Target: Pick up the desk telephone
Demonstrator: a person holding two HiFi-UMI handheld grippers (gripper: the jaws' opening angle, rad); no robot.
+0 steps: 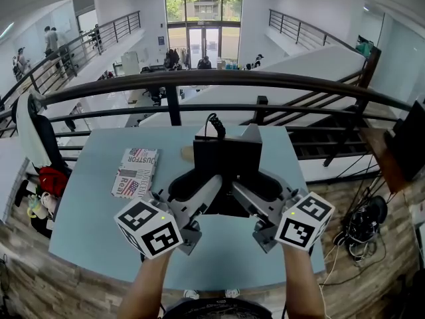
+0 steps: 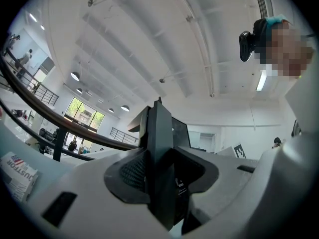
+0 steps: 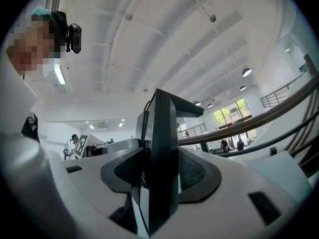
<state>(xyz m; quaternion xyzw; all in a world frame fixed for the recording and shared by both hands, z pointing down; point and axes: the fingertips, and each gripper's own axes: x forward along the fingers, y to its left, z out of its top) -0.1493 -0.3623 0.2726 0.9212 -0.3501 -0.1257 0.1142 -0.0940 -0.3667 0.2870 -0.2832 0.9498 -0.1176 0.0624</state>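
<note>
A black desk telephone (image 1: pixel 227 161) is held edge-on between my two grippers over the light blue table (image 1: pixel 93 224), and its coiled cord (image 1: pixel 214 123) rises at the back. My left gripper (image 1: pixel 211 188) is shut on the phone's left side. In the left gripper view the phone body (image 2: pixel 160 148) stands upright between the grey pads (image 2: pixel 130 172) of the left gripper (image 2: pixel 163 180). My right gripper (image 1: pixel 242 193) is shut on the phone's right side. The right gripper view shows the same body (image 3: pixel 162 148) pinched in the right gripper (image 3: pixel 160 183).
A printed paper packet (image 1: pixel 136 171) lies on the table left of the phone and shows again as a packet (image 2: pixel 17 176) low in the left gripper view. A dark railing (image 1: pixel 199 80) runs behind the table. A chair with clothes (image 1: pixel 40 138) stands at the left. Cables (image 1: pixel 365 221) lie on the floor at the right.
</note>
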